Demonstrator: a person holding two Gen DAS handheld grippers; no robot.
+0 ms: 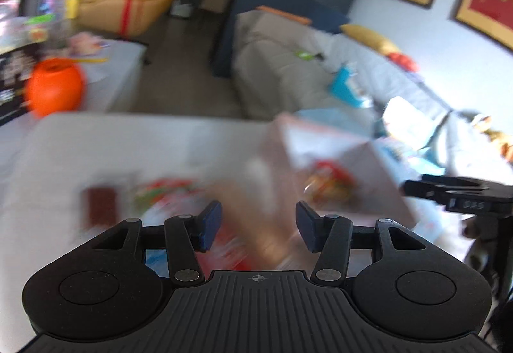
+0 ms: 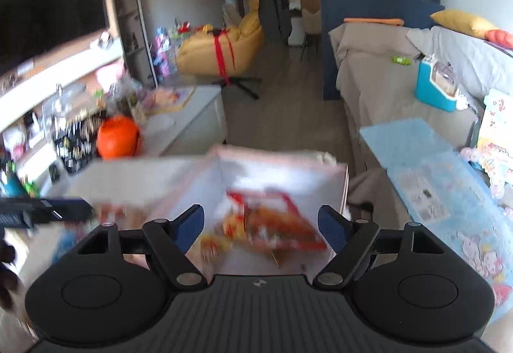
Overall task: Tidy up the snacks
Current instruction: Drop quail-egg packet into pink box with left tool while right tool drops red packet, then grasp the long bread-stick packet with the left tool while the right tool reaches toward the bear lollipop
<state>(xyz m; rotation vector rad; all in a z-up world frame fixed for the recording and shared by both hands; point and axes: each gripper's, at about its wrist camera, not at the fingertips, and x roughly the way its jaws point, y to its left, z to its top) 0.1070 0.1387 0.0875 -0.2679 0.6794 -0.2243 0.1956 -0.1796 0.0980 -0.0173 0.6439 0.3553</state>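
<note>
A pink-rimmed open box point(image 2: 279, 160) stands on the white table point(image 1: 144, 141). A red and orange snack packet point(image 2: 272, 221) lies inside it, also visible in the left wrist view as the packet point(image 1: 330, 183) in the box point(image 1: 320, 141). My right gripper point(image 2: 261, 224) hovers over the box, open, with nothing between its pads. My left gripper point(image 1: 259, 224) is open above several blurred snack packets point(image 1: 166, 195) and a brown bar point(image 1: 102, 208) on the table left of the box. Each gripper shows at the edge of the other's view: the right one point(image 1: 449, 192), the left one point(image 2: 48, 211).
An orange round pot point(image 1: 54, 86) stands on a low white cabinet point(image 2: 192, 115) beyond the table's far left. A grey sofa point(image 2: 384, 86) with a blue case point(image 2: 436, 86) lies to the right. A light blue plastic bin point(image 2: 449, 179) sits beside the box.
</note>
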